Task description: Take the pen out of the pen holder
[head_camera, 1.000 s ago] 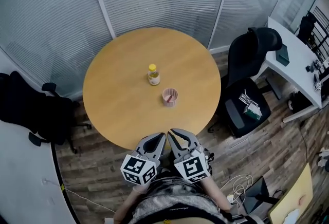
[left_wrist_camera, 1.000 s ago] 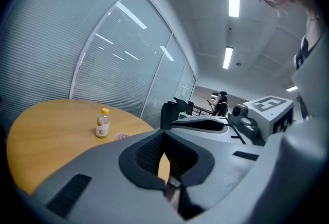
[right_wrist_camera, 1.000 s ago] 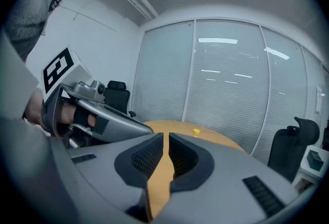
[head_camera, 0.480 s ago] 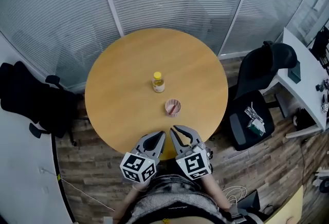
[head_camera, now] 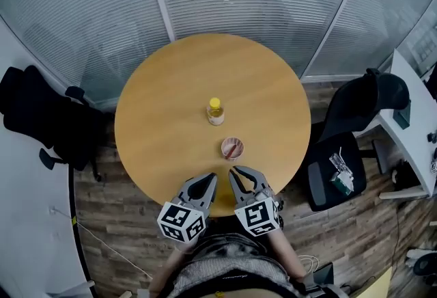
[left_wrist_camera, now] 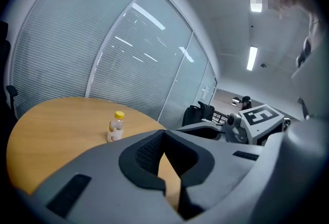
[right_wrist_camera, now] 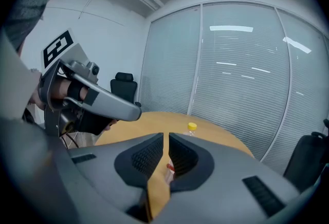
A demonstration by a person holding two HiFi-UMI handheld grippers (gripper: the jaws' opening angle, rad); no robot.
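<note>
On the round wooden table (head_camera: 164,119) stands a small pink pen holder (head_camera: 232,148) with a red pen (head_camera: 233,151) in it, near the table's front edge. In the right gripper view a bit of the red pen (right_wrist_camera: 169,167) shows through the slit between the jaws. My left gripper (head_camera: 210,179) and right gripper (head_camera: 233,171) hover side by side over the near edge, a short way in front of the holder. Both are shut and hold nothing. The left gripper (left_wrist_camera: 164,133) points past the holder, which its own view does not show.
A small bottle with a yellow cap (head_camera: 215,112) stands at the table's middle, behind the holder. A black office chair (head_camera: 348,132) is at the right and another black chair (head_camera: 41,119) at the left. A white desk (head_camera: 413,132) is far right. Glass walls with blinds run behind the table.
The head view has shifted, so the table sits further right and nearer in the frame. The pen holder is now closer to both grippers. The grippers stay shut.
</note>
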